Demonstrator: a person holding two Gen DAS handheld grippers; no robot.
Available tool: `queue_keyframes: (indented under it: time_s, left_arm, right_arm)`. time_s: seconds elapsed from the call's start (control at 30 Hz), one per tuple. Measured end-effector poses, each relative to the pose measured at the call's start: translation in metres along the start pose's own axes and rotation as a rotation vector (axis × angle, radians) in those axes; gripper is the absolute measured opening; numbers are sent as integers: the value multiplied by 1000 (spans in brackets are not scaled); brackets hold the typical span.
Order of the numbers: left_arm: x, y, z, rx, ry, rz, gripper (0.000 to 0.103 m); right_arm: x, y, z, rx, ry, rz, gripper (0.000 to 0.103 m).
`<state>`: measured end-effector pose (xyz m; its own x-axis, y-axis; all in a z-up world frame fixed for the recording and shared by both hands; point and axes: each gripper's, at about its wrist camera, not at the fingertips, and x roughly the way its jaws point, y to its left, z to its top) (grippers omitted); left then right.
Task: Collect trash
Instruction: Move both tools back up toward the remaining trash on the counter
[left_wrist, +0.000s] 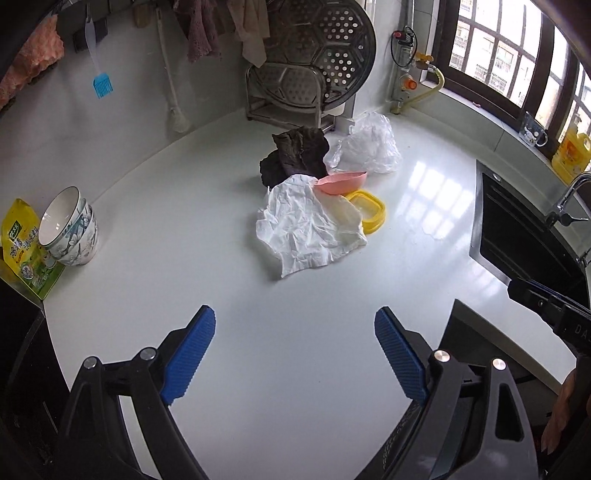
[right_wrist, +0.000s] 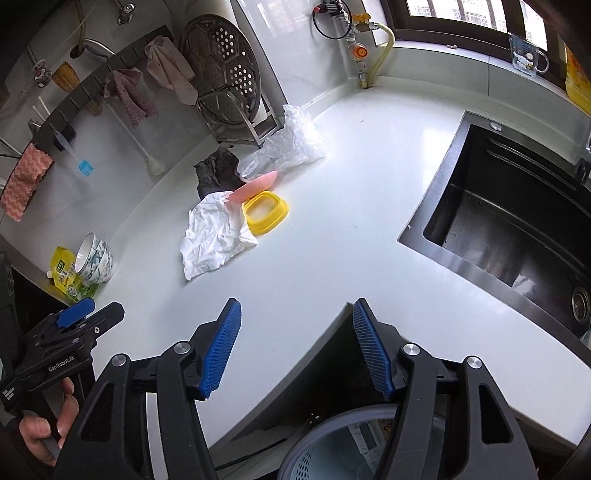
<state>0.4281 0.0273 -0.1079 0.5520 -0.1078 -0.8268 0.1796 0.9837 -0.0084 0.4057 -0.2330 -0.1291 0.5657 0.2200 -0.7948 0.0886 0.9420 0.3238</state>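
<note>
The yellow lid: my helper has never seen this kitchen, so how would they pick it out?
Start at the dark sink set into the white counter, then look across to the pile of litter at the counter's middle. The yellow lid lies flat beside the crumpled white paper, under the pink dish; it is the pile's only bright yellow, rigid, rounded frame.

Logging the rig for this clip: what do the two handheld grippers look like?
Both are black linkage frames with silver pivot bolts and two blue ribbed finger pads. The left gripper bears white "GenRobot.AI" lettering on its side, seen from the right wrist view. The right gripper matches it. No cables or sleeves show.
</note>
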Motion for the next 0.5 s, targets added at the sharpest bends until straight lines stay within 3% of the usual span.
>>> queue_keyframes:
  time_s: [0.5]
  left_arm:
    - [115, 27, 63, -84, 44, -6, 86]
  right_arm:
    - [117, 7, 134, -41, -13, -74, 61]
